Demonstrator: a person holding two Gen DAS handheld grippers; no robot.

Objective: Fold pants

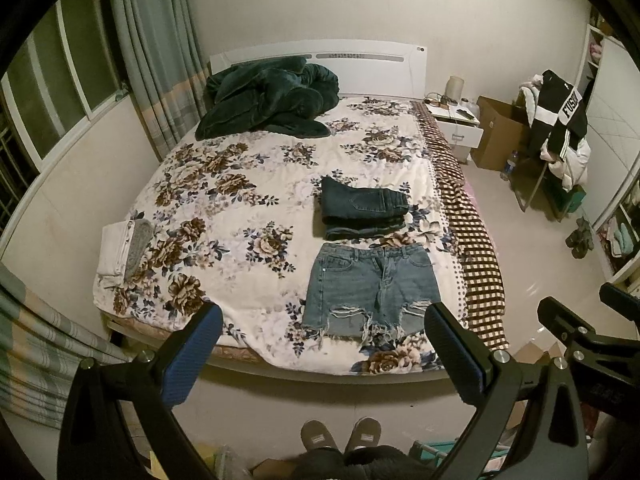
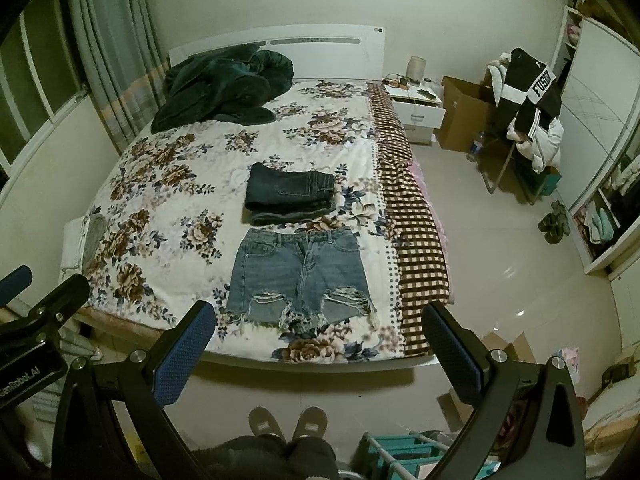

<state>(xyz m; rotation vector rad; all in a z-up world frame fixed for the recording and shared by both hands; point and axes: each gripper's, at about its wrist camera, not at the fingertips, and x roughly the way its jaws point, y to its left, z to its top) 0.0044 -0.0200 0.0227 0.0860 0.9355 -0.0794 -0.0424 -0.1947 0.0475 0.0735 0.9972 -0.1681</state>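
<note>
Left gripper (image 1: 324,320): jaws spread wide, holding and touching nothing.
Right gripper (image 2: 320,320): jaws equally wide apart, empty.
Denim shorts (image 2: 301,276): flat on the floral bed (image 2: 160,184), straight ahead of both grippers, beyond the fingertips.
Folded dark jeans (image 2: 290,192): just beyond the shorts.

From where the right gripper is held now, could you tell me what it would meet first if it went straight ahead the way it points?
Most likely the light denim shorts lying flat on the bed. The right gripper, jaws open and empty, aims at their frayed hem near the bed's foot edge. Depth is unclear through the fisheye, so it could meet the floral cover just in front instead.
</note>
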